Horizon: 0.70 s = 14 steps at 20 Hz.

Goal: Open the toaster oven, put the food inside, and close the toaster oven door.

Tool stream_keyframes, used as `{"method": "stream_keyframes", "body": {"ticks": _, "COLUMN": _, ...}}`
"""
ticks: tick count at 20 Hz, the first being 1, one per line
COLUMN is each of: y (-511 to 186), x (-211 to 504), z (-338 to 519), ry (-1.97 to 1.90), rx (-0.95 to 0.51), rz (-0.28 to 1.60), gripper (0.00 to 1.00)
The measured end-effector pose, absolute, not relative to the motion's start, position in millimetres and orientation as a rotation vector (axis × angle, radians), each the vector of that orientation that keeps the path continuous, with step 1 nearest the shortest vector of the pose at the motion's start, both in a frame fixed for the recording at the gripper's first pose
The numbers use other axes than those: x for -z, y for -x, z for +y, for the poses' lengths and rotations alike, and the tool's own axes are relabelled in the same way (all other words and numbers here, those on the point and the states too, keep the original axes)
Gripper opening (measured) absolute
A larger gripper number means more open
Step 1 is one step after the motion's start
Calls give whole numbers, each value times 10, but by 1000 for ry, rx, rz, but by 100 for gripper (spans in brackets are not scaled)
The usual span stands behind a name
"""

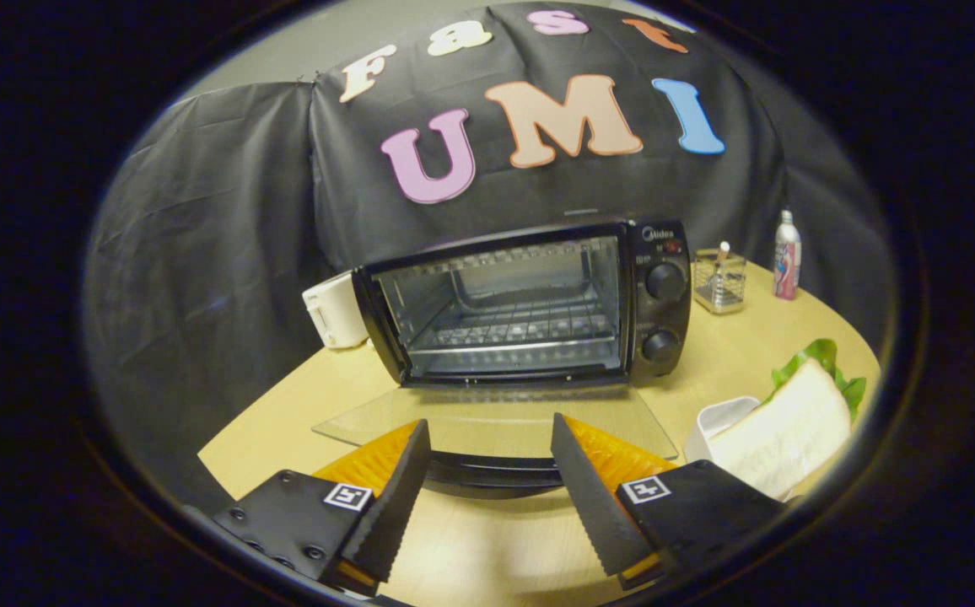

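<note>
With its glass door (496, 421) folded flat onto the round wooden table (487, 548), the black toaster oven (530, 303) stands wide open just beyond the gripper (492, 438), whose two fingers are spread apart with nothing between them, their tips poised over the door's dark handle (492, 472). A white-bread sandwich with green lettuce (795, 421) lies on a white dish (719, 417) to the right of the fingers. Farther off, a white appliance (334, 310) sits beside the oven's left wall, and a wire basket (719, 281) and a slim bottle (786, 255) stand to its right.
</note>
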State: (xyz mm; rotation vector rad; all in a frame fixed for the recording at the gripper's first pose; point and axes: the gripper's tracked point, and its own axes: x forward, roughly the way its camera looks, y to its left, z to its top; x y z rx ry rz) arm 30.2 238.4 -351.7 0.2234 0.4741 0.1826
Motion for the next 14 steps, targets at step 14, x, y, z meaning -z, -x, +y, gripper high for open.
{"method": "stream_keyframes", "body": {"ticks": 14, "y": -307, "x": 3638, "z": 2218, "ry": -285, "rx": -274, "rz": 539, "gripper": 91}}
